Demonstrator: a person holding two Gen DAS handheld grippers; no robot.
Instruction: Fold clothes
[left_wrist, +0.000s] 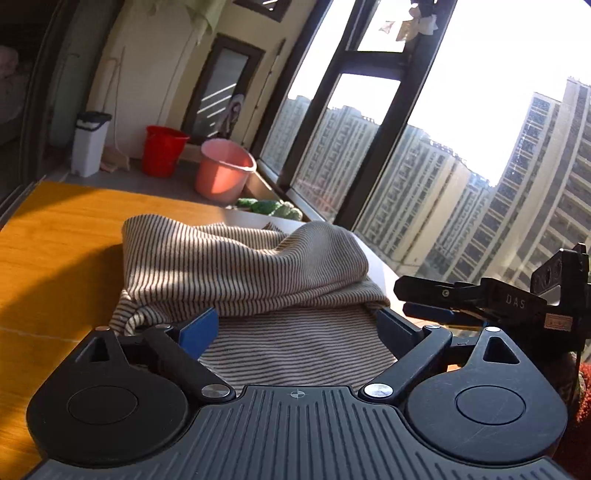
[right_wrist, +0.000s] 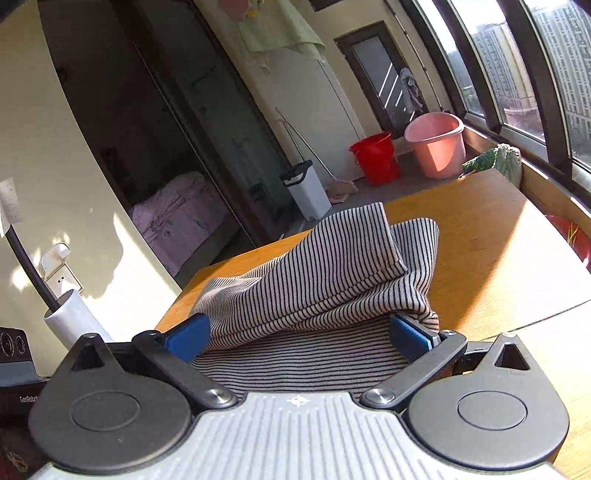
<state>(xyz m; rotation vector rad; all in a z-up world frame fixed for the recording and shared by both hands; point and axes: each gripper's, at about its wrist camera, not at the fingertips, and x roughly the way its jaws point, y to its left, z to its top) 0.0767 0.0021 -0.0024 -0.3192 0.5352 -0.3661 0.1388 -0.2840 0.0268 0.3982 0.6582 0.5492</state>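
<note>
The striped garment (left_wrist: 243, 266) is lying bunched on the wooden table (left_wrist: 55, 236), already doubled over itself, with an upper layer humped across a flatter lower layer. So at least one fold looks done, though loosely (edges are not lined up, and the top layer is sagging in wrinkles).

The left gripper (left_wrist: 295, 328) is sitting at the garment's near edge with its jaws spread wide, cloth lying between the blue pads (left_wrist: 197, 330) but not clamped. The right gripper (right_wrist: 299, 334) is doing the same at the garment's near edge in its own view, fingers apart, nothing pinched.

Judging from this, squaring, flattening and probably another fold are remaining.
</note>
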